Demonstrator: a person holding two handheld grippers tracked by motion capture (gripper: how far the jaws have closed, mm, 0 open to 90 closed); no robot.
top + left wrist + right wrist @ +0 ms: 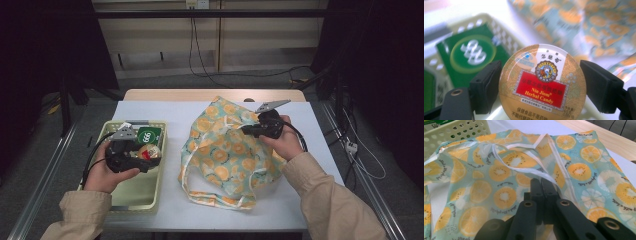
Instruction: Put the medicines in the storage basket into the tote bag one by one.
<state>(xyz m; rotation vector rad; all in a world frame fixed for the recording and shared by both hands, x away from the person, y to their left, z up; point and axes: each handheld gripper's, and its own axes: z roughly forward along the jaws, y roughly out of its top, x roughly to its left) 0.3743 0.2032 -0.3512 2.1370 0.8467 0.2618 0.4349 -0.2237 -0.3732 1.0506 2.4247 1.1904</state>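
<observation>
above the pale yellow slotted plastic basket (159, 170), the left gripper (148, 156) is clamped on one round gold herbal candy tin (542, 83), jaws on its opposite edges. it looks light, rigid and glossy, so likely slippery; the rim is the sound place to hold. right of the basket, the right gripper (248, 131) pinches the rim of one soft, floppy citrus-print fabric bag (220, 150). one green box (148, 134) lies in the basket.

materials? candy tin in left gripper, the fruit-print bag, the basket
Candy tin: looks like glossy printed metal, going by the sharp highlights on its domed lid; coated plastic can't be ruled out.
Bag: thin woven or synthetic fabric, matte, creased and limp, with white piping along the edges.
Basket: moulded plastic, pale yellow-green, semi-matte, with a grid of punched holes in its walls.
</observation>
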